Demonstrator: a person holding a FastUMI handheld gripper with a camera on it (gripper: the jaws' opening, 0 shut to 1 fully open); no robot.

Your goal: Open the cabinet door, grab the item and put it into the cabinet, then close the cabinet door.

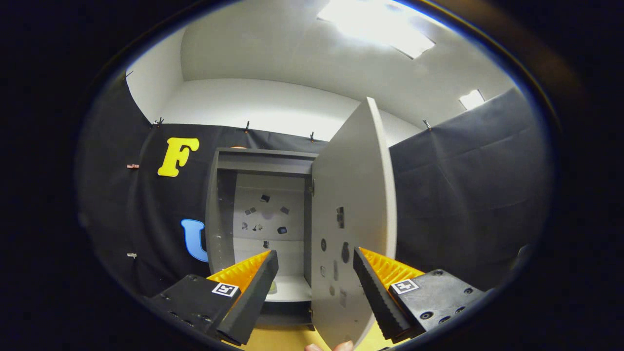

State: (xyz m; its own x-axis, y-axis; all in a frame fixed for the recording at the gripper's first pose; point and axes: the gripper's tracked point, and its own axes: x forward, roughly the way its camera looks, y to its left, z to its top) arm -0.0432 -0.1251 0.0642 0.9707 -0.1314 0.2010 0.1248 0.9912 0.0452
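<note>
The grey cabinet [263, 161] stands against the black cloth with its door [356, 185] swung wide open toward me, hinged on the right side of the opening. My gripper [314, 251] is open. The door's lower part shows in the gap between the fingers, and neither finger presses on it. Inside, on the bottom shelf [292, 290], a small yellow-green item [272, 287] peeks out just past the left fingertip, mostly hidden by it. Small dark stickers dot the cabinet's back wall and the door's inner face.
A person's fingertips [327, 347] show at the door's lower edge. The cabinet sits on a light wooden tabletop [287, 341]. Black cloth walls [463, 195] close in on both sides.
</note>
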